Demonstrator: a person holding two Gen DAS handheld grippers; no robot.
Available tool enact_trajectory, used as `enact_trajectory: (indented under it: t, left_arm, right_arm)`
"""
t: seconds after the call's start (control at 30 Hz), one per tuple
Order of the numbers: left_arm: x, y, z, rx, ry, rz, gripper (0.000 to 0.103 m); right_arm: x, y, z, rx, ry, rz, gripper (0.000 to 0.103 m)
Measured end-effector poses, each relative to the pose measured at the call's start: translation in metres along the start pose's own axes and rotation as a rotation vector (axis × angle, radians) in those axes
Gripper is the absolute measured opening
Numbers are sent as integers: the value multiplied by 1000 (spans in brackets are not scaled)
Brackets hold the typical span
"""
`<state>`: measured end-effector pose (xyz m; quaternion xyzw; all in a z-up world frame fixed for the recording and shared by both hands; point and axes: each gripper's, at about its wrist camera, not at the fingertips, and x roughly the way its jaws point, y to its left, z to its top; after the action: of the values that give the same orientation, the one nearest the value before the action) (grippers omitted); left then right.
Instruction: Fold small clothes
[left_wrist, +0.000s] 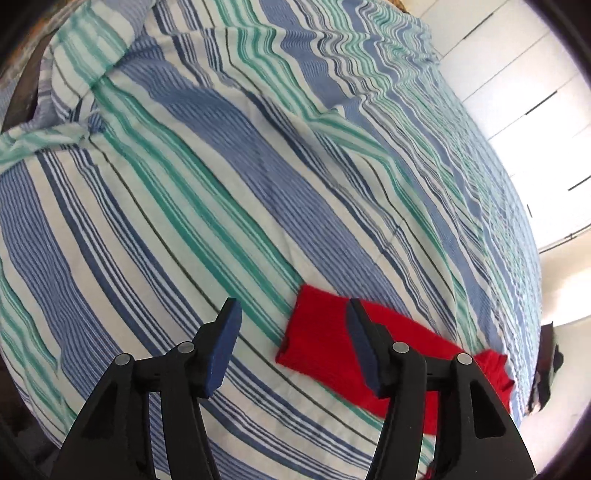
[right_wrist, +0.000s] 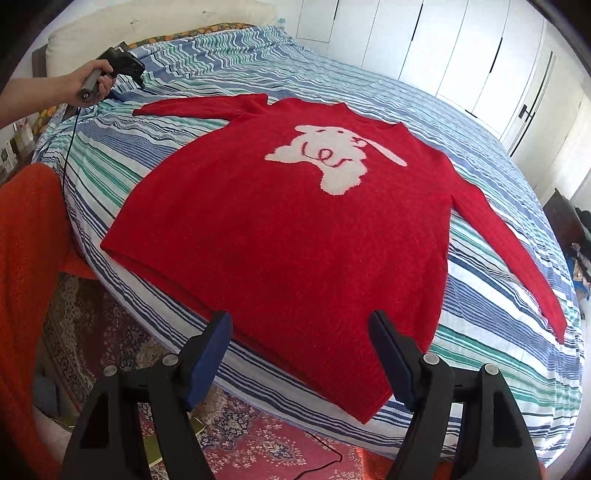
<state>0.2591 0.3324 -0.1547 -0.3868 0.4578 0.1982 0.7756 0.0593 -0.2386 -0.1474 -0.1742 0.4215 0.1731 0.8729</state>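
A red sweater (right_wrist: 280, 229) with a white animal patch (right_wrist: 332, 158) lies flat, face up, on the striped bed, both sleeves spread out. My right gripper (right_wrist: 301, 354) is open and empty, above the sweater's hem near the bed's front edge. My left gripper (left_wrist: 293, 339) is open and empty, just above the cuff of the left sleeve (left_wrist: 317, 336). In the right wrist view the left gripper (right_wrist: 122, 64) shows at the far left, held by a hand above that sleeve's end (right_wrist: 199, 105).
The bed (right_wrist: 480, 295) has a blue, green and white striped cover. A patterned rug (right_wrist: 258, 443) and a cable lie on the floor in front. An orange cloth (right_wrist: 29, 236) hangs at the left. White wardrobe doors (right_wrist: 443, 48) stand behind.
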Motion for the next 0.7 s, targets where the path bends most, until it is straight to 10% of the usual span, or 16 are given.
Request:
enact_trajectory:
  t: [0.2, 0.23, 0.3, 0.7]
  left_arm:
    - [29, 8, -22, -10, 32, -45, 60]
    - [31, 3, -21, -2, 19, -60, 52]
    - [34, -5, -24, 15, 34, -131, 5]
    - [-5, 21, -58, 51, -40, 172, 3]
  right_arm:
    - [7, 6, -1, -35, 31, 10, 76]
    - [7, 8, -1, -42, 31, 8, 76]
    - [6, 11, 0, -54, 30, 4, 76]
    - [8, 4, 0, -29, 35, 8, 76]
